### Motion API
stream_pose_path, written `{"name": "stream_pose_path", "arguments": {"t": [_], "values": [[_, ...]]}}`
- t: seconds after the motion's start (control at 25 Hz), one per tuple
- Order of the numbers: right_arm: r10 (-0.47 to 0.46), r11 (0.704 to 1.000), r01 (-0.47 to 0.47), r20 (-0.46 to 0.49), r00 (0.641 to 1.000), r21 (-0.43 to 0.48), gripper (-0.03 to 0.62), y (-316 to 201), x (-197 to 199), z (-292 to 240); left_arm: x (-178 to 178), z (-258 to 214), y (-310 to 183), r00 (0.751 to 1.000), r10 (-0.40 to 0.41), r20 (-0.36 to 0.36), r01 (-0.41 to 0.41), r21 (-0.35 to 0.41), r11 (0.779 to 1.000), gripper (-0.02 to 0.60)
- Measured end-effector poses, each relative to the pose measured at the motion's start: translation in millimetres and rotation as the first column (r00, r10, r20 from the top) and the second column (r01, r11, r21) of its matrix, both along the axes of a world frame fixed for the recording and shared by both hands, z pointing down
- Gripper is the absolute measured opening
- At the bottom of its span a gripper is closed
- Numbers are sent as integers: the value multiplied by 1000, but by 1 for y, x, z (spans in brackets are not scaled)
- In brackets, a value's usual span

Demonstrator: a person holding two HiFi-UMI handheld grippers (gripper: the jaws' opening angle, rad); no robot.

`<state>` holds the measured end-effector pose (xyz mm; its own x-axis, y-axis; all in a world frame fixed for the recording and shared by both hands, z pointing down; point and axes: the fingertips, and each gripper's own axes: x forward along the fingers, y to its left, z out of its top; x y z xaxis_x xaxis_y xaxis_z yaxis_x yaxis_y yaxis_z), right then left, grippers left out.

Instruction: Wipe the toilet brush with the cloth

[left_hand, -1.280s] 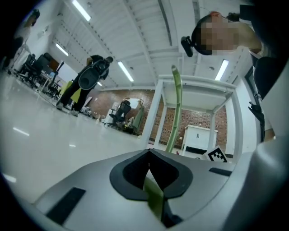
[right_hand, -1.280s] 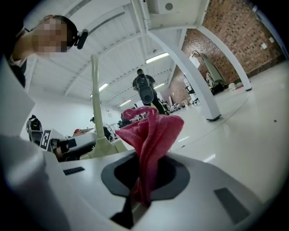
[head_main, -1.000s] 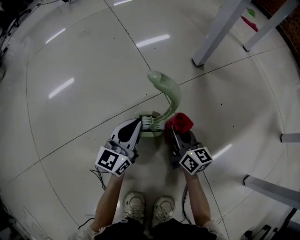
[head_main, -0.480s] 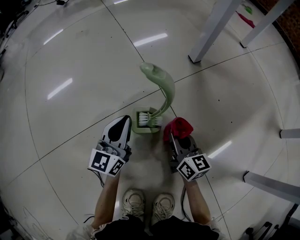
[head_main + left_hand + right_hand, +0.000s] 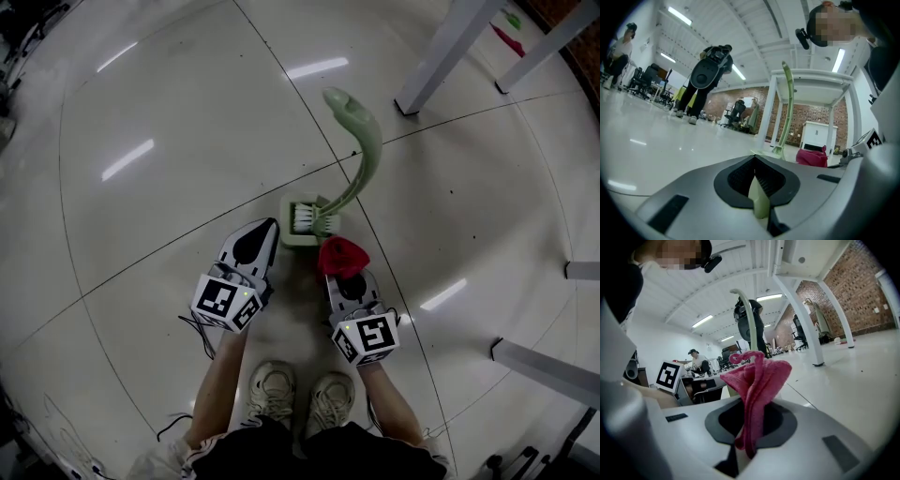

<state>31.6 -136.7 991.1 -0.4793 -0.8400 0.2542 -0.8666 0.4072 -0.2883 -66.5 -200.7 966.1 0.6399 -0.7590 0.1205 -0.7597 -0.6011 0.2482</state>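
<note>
A pale green toilet brush (image 5: 361, 150) stands on the floor with its white bristles (image 5: 314, 220) in a square green holder (image 5: 292, 236); its curved handle (image 5: 788, 108) rises up and away from me. My left gripper (image 5: 267, 230) is shut, with nothing gripped, just left of the holder. My right gripper (image 5: 342, 277) is shut on a red cloth (image 5: 339, 255), which bunches up just in front of the holder. The cloth (image 5: 757, 376) sticks up from the jaws (image 5: 747, 406), and the brush handle (image 5: 749, 319) rises behind it.
White table legs stand at the upper right (image 5: 441, 56) and along the right edge (image 5: 548, 370). My shoes (image 5: 291, 394) are directly below the grippers, with a cable (image 5: 197, 333) trailing on the floor. People (image 5: 710, 70) and office chairs are far off across the glossy floor.
The right gripper has moved left with the cloth, from the right of the brush to in front of the holder. The left gripper drew off the holder and now sits beside it.
</note>
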Motion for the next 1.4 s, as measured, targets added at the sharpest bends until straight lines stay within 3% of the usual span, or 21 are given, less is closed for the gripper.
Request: {"name": "stream_pose_path", "arguments": {"t": [0.16,0.72,0.84,0.92,1.0,1.04,1.08,1.12,1.2,1.28,1.4], "values": [[-19,1000,21,-72,997,17,31,1,-8,-1,0,-1,3,1000,6,0,-6,-1,1000,5],[-242,970,244,-92,966,8,32,3,-90,-5,2,6,0,999,36,4,-36,-17,999,5],[-234,971,237,-97,967,20,31,5,-85,-6,-5,-3,-1,999,39,-26,-38,20,999,5],[-218,975,222,-91,972,25,32,10,-77,-10,-7,-16,2,994,96,-54,-92,80,993,5],[-190,981,191,-76,979,8,32,14,-64,-10,-4,-26,10,975,212,-61,-203,119,972,25],[-172,985,172,-71,983,-4,32,15,-56,-8,-1,-29,13,961,271,-62,-263,119,958,140],[-153,988,152,-72,986,-16,32,15,-47,-4,2,-31,15,945,321,-63,-313,110,943,298],[-135,991,133,-76,988,-27,32,15,-40,0,6,-31,17,931,360,-61,-353,101,930,388],[-111,993,108,-83,990,-40,32,14,-30,4,15,-29,20,904,427,-27,-423,86,902,431],[-107,994,104,-89,990,-40,32,14,-27,4,27,-21,25,862,504,44,-506,63,860,466],[-112,993,109,-90,990,-37,31,15,-28,2,38,-13,22,806,578,132,-587,42,809,472]]}}
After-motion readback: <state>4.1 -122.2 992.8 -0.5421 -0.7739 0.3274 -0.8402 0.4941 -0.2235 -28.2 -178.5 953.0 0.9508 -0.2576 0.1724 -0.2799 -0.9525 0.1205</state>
